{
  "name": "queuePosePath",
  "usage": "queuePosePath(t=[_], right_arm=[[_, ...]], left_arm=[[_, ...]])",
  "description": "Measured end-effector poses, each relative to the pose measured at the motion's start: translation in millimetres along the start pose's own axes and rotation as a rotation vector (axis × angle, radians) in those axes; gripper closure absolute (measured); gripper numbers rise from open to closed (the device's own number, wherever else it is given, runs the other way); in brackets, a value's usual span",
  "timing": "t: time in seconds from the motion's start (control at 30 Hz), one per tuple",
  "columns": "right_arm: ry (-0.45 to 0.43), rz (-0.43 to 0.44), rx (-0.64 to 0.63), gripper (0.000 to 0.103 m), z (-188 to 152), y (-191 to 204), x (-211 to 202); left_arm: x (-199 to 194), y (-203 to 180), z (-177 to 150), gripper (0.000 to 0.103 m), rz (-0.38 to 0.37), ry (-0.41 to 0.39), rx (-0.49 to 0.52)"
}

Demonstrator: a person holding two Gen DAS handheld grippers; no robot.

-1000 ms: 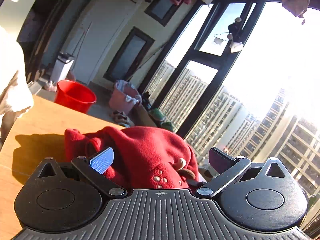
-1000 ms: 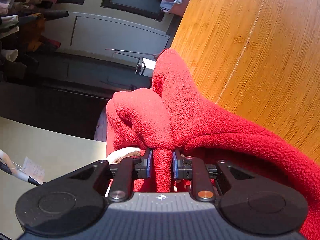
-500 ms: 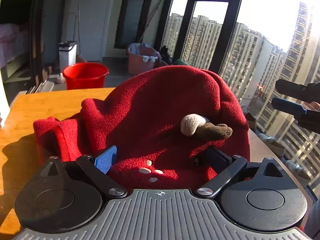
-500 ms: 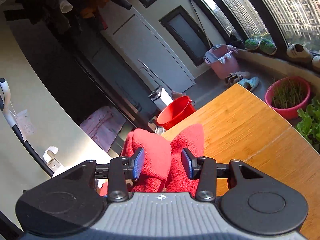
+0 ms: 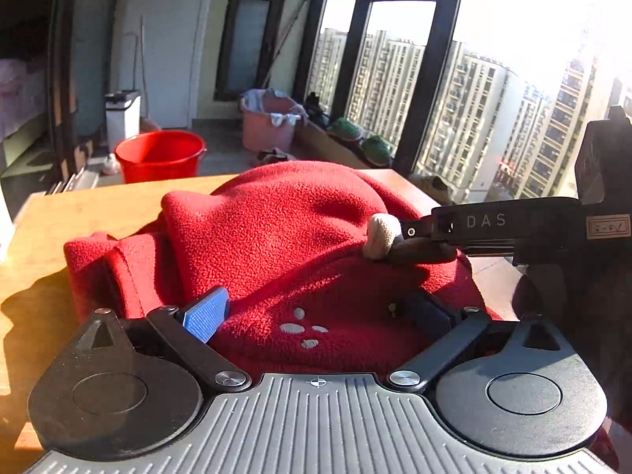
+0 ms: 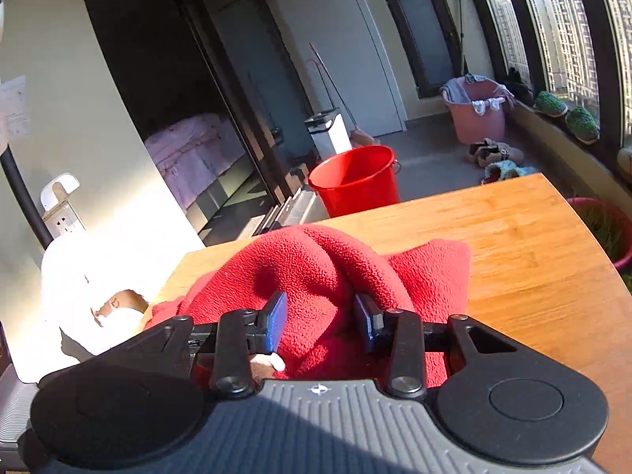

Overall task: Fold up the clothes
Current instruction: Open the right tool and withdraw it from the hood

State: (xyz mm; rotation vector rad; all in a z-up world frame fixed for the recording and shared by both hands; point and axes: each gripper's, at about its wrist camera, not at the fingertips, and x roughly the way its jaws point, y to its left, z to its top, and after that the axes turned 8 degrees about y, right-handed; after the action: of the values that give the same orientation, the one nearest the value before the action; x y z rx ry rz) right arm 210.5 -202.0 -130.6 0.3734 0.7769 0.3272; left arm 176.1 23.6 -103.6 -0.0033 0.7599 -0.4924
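Note:
A red fleece garment (image 5: 276, 229) lies bunched on the wooden table (image 5: 79, 213). It carries a beige-and-brown antler trim (image 5: 381, 233) and small white spots. My left gripper (image 5: 316, 312) is open wide, low over the near edge of the garment, with fleece lying between its fingers (image 5: 205, 314). My right gripper (image 5: 414, 237) comes in from the right with its tips at the antler. In the right wrist view the right gripper (image 6: 319, 316) straddles a ridge of the red garment (image 6: 316, 264). Its jaws are closing and stand apart.
A white cloth pile (image 6: 79, 288) sits at the table's left end. On the floor beyond stand a red bucket (image 5: 160, 154), a pink laundry basket (image 5: 268, 122) and a white bin (image 5: 122, 114). A red plant pot (image 6: 608, 225) stands off the table's right edge (image 6: 584, 229).
The right gripper let go of the fold it pinched, rolled upright and rose, and now narrows on another ridge beside the antler. The left gripper swung in over the garment, then held still.

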Motion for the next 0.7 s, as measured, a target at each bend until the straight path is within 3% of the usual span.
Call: queuePosePath(t=[0.13,0.27,0.47,0.7], right_arm=[[-0.029,0.057,0.048,0.069,-10.7,-19.0,-4.8],[-0.036,-0.018,-0.029,0.069,1.3,-15.4,10.4],[-0.035,-0.038,-0.042,0.068,28.0,-18.9,35.8],[-0.062,-0.018,-0.041,0.067,15.0,-18.1,27.5]], left_arm=[[10.0,-8.4,-0.5,0.0,0.0,-0.009,0.042],[28.4,1.6,16.3,0.0,-0.044,-0.004,0.015],[45.7,16.7,36.5,0.0,-0.051,0.012,-0.009],[31.9,10.6,29.4,0.0,-0.023,0.036,0.062]])
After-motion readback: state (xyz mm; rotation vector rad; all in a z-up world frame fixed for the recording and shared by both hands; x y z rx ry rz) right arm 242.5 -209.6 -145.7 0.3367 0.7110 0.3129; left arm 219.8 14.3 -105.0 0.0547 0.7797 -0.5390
